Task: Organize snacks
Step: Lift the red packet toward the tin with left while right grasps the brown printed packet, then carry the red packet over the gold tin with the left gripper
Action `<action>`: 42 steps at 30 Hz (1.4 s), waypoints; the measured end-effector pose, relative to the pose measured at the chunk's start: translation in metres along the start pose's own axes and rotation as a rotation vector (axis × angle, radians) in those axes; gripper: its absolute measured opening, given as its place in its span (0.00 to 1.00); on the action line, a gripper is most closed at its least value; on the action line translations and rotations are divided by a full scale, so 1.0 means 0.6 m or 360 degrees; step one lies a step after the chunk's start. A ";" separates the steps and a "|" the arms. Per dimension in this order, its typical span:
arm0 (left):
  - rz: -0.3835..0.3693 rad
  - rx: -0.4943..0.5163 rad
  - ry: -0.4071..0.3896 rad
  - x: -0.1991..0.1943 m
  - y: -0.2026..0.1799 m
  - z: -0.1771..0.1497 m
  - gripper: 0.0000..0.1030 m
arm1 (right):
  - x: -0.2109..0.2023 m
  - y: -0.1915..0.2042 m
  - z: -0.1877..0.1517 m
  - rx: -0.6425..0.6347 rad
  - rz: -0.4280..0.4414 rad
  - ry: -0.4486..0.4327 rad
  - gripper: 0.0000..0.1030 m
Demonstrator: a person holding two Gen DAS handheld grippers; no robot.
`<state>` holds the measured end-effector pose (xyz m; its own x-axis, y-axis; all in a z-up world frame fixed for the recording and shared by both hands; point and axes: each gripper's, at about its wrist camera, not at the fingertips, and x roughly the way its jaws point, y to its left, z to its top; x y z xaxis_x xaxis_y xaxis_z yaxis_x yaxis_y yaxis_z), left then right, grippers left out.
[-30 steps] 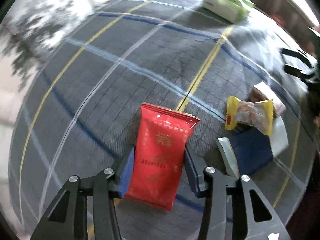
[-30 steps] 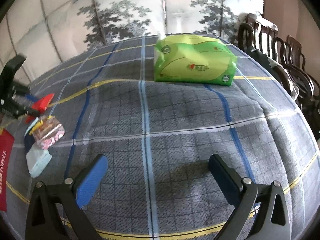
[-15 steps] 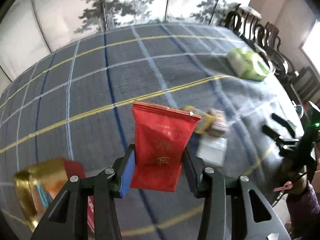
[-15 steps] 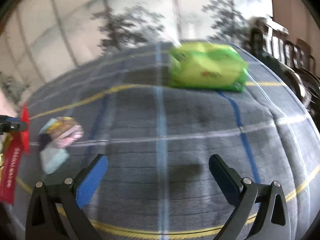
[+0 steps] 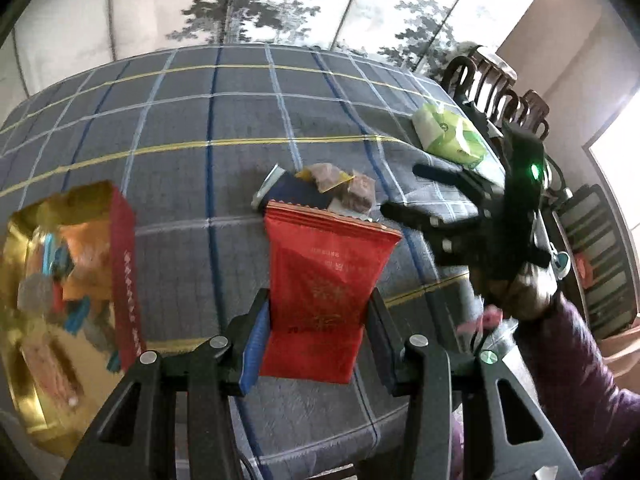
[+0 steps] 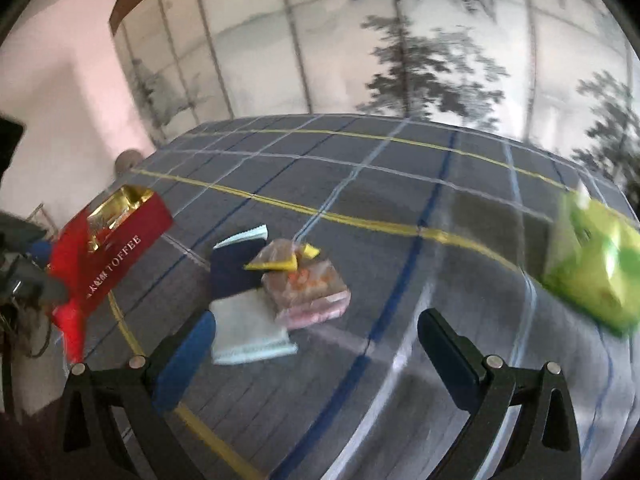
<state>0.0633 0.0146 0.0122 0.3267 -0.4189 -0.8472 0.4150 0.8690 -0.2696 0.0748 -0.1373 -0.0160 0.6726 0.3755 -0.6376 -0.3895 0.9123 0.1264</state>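
Note:
My left gripper [image 5: 316, 320] is shut on a red snack packet [image 5: 324, 292], held upright above the plaid tablecloth [image 5: 224, 184]. To its left stands a red toffee box [image 5: 64, 280] with a gold lining, several wrapped snacks inside. A small heap of snacks [image 5: 320, 192] lies beyond the packet: a dark blue packet, yellow-edged and pinkish clear wrappers. In the right wrist view my right gripper [image 6: 316, 336] hangs open and empty just over that snack heap [image 6: 276, 288], with the toffee box [image 6: 116, 252] at the left. The right gripper [image 5: 404, 192] also shows at the right of the left wrist view.
A green tissue pack [image 5: 448, 136] lies at the far right of the table, also the tissue pack [image 6: 596, 268] in the right wrist view. Dark wooden chairs [image 5: 496, 88] stand beyond it. A person's purple sleeve [image 5: 572, 376] is at lower right. A painted tree screen backs the table.
The left gripper has lifted and swung left with the red packet, bringing the toffee box into view. The right gripper has turned left from the tissue pack towards the snack heap.

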 end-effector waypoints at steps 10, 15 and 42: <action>0.0012 0.0017 -0.0044 -0.005 0.001 -0.010 0.41 | 0.077 0.003 0.024 -0.0210 0.0152 0.0188 1.00; -0.0011 -0.0011 -0.0048 0.002 0.008 -0.010 0.41 | 0.100 0.000 0.038 -0.0242 0.0214 0.0199 0.85; -0.0002 -0.0080 -0.0141 -0.064 -0.024 -0.090 0.41 | -0.035 -0.012 -0.106 0.0273 -0.0219 0.0103 0.47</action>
<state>-0.0009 0.0323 0.0237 0.4010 -0.4396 -0.8037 0.3728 0.8797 -0.2952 0.0231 -0.1622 -0.0519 0.6681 0.2392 -0.7045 -0.1805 0.9707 0.1584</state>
